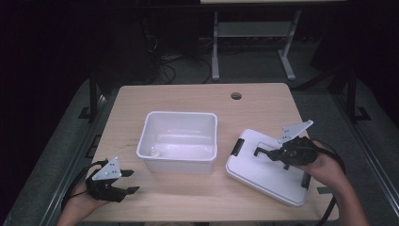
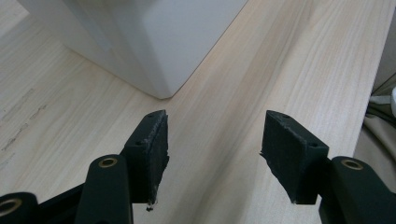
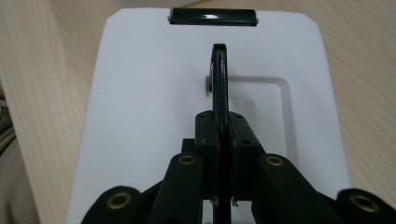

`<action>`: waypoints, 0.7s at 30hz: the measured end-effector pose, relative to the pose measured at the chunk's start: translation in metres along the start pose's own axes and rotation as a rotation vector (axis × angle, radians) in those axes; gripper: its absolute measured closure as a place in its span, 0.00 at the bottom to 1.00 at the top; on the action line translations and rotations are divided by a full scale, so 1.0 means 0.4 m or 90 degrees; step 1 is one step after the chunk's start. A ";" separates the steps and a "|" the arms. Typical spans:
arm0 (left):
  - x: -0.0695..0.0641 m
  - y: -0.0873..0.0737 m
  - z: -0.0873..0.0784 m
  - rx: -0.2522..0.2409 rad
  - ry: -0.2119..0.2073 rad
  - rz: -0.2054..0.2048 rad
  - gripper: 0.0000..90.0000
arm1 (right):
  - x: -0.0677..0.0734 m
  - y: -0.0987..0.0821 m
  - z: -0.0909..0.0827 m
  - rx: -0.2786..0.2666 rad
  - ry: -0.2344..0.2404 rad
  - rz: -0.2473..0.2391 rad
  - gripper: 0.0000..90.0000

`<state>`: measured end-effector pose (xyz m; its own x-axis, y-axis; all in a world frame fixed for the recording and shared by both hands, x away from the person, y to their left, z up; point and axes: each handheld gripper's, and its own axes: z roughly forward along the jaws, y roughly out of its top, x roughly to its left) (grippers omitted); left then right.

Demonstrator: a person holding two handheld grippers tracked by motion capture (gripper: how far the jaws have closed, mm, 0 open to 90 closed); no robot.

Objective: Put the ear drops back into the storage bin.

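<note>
A white lid (image 1: 261, 175) lies flat on the wooden table (image 1: 188, 96), right of an open white plastic bin (image 1: 181, 115). My right gripper (image 1: 276, 154) is shut on the lid's black handle (image 1: 260, 150), which stands upright from the lid's recess. In the right gripper view the handle (image 3: 218, 70) rises straight out of my right gripper (image 3: 221, 127), over the lid (image 3: 144, 107). My left gripper (image 1: 131, 181) is open low at the table's front left, holding nothing. In the left gripper view it (image 2: 215, 140) points at a bin corner (image 2: 154, 42).
Black clasps sit at the lid's ends (image 1: 236, 147) (image 3: 212, 16). A small pale object (image 1: 153, 151) rests inside the bin. A round cable hole (image 1: 236, 96) is near the table's far edge. Bare wood (image 2: 280, 70) lies before the left gripper.
</note>
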<state>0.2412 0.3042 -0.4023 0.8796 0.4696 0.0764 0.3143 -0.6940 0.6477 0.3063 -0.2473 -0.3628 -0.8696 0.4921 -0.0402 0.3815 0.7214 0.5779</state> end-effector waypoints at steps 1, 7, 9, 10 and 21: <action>0.000 0.000 -0.001 -0.001 -0.001 0.000 0.45 | 0.001 0.004 -0.006 -0.001 0.000 -0.003 0.93; 0.001 -0.004 0.002 0.000 -0.004 0.000 0.45 | 0.005 0.034 -0.054 -0.013 -0.002 -0.020 0.93; 0.001 -0.005 0.004 0.001 -0.005 -0.001 0.44 | 0.006 0.046 -0.073 -0.016 -0.006 -0.026 0.93; 0.000 -0.004 0.004 0.000 -0.007 -0.002 0.44 | 0.007 0.051 -0.082 -0.017 -0.007 -0.028 0.93; 0.001 -0.001 0.006 0.001 -0.010 -0.003 0.44 | 0.016 0.112 -0.157 -0.041 -0.001 -0.049 0.93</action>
<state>0.2420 0.3035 -0.4044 0.8836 0.4642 0.0617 0.3186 -0.6924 0.6474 0.2981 -0.2426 -0.2861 -0.8954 0.4365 -0.0876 0.2924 0.7249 0.6237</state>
